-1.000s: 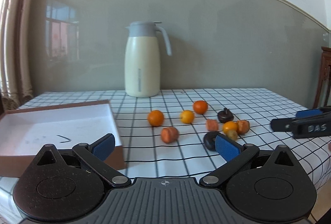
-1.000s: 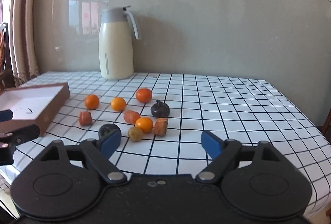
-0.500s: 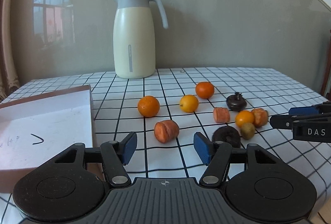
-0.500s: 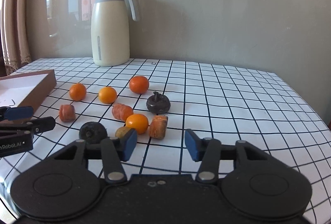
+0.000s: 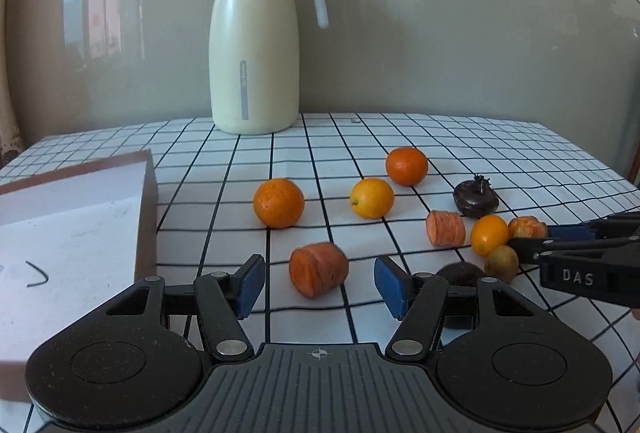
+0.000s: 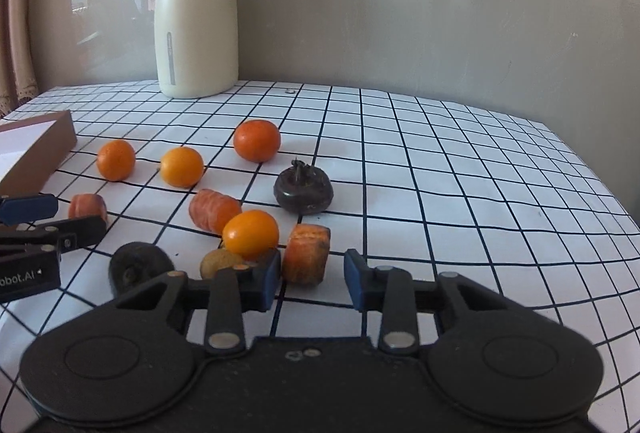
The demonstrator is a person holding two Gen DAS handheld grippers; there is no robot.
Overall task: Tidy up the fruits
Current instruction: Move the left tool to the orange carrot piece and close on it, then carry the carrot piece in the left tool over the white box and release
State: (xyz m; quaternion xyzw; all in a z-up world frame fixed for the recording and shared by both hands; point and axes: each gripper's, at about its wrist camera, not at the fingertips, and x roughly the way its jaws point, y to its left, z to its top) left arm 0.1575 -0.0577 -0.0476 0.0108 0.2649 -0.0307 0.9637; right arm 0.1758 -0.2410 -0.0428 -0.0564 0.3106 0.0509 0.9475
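Note:
Fruits and carrot pieces lie scattered on a checked tablecloth (image 5: 400, 137). My left gripper (image 5: 320, 287) is open, and an orange carrot chunk (image 5: 318, 269) lies between its blue pads with a gap on each side. My right gripper (image 6: 312, 283) is closing around another carrot chunk (image 6: 306, 253), and its pads are not touching it. Beside that chunk sit a small orange (image 6: 251, 234) and a brownish fruit (image 6: 218, 263). Three oranges (image 5: 279, 203) (image 5: 372, 197) (image 5: 407, 166) and a dark fruit (image 5: 476, 197) lie farther back. The right gripper (image 5: 532, 238) shows at the right edge of the left wrist view.
A brown box with a white inside (image 5: 144, 209) stands at the left. A cream jug with a grey lid (image 5: 254, 45) stands at the back by the wall. A second dark fruit (image 6: 138, 267) lies between the two grippers. The table's right edge (image 6: 612, 193) drops off.
Both grippers moved forward and down toward the fruits, and their jaws narrowed. Each now has a carrot chunk between its pads.

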